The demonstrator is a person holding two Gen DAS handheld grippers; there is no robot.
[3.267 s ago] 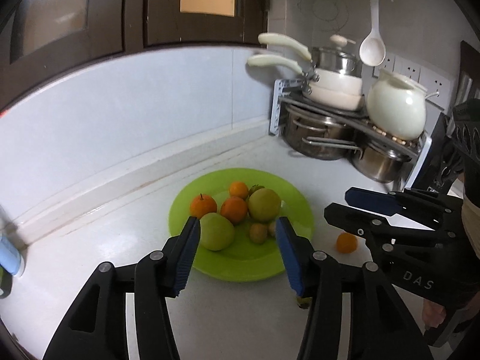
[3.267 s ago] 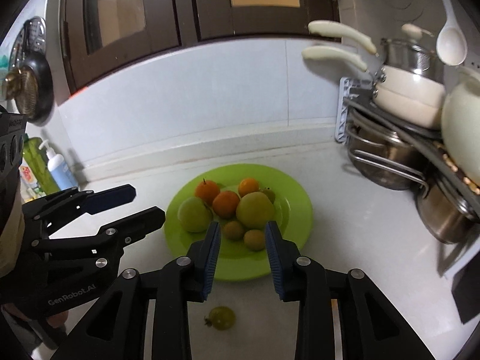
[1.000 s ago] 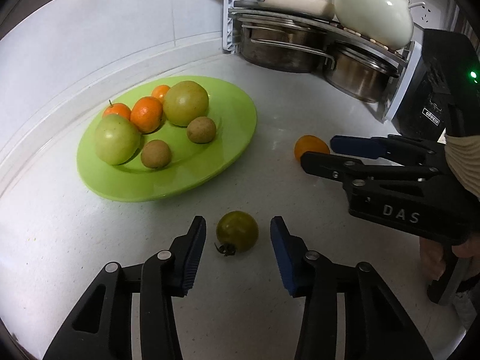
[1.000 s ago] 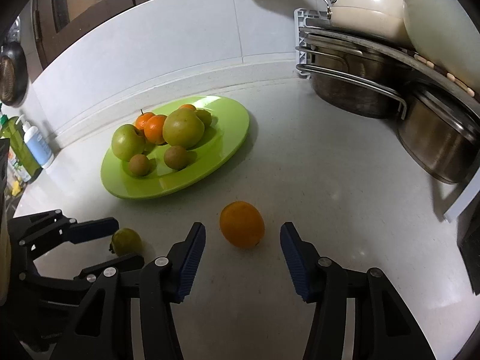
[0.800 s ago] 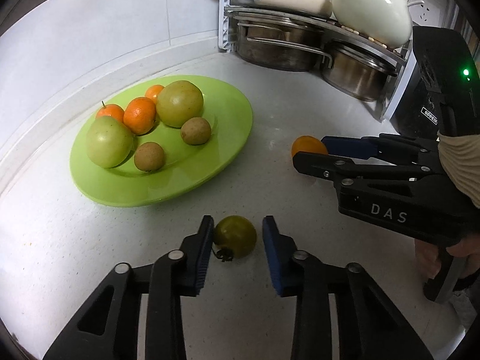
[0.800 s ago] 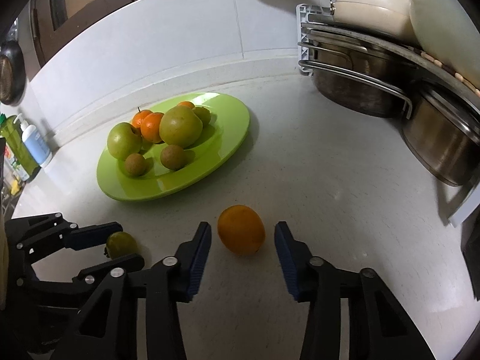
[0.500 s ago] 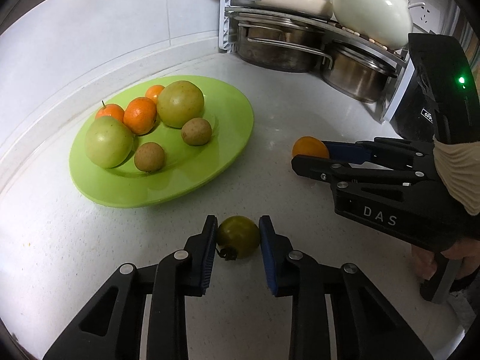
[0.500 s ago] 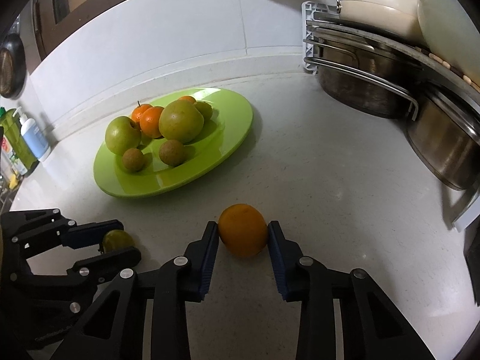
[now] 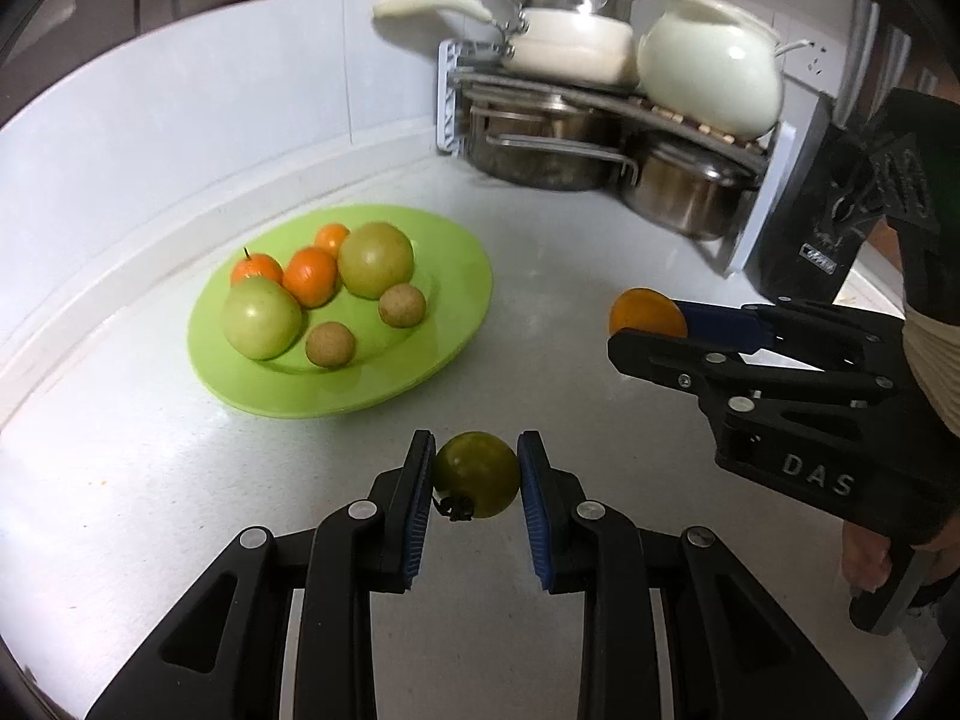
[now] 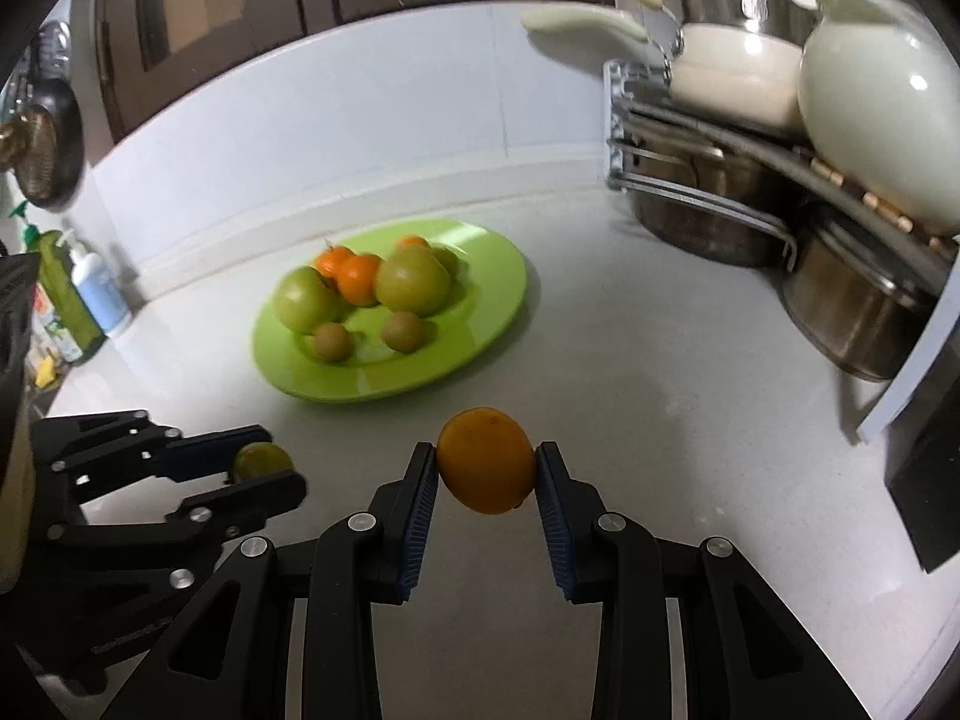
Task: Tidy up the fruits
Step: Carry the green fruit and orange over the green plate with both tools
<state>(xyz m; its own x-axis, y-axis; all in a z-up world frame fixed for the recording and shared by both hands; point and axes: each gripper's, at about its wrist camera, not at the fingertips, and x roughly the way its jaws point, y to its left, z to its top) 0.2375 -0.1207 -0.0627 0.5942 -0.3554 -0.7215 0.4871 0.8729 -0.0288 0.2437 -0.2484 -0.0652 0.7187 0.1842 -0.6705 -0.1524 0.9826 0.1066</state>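
Note:
My left gripper [image 9: 477, 474] is shut on a small green tomato [image 9: 477, 473] with a dark stem, held just in front of the green plate [image 9: 462, 312]. My right gripper [image 10: 486, 471] is shut on an orange [image 10: 486, 461], held above the counter to the right of the plate [image 10: 498, 300]. The plate holds two green apples, three small oranges and two brown round fruits. The right gripper with the orange [image 9: 645, 312] shows at the right of the left wrist view. The left gripper with the tomato [image 10: 261, 461] shows at the lower left of the right wrist view.
A rack with steel pots [image 9: 540, 150], a white pan and a white kettle [image 9: 711, 72] stands at the back right. A black appliance [image 9: 810, 210] stands right of it. Soap bottles [image 10: 90, 294] stand at the left by the wall. White counter [image 9: 570, 228] lies around the plate.
Both grippers closed: the left on the green tomato, the right on the orange. Both fruits have since been lifted off the counter and both views have tilted up.

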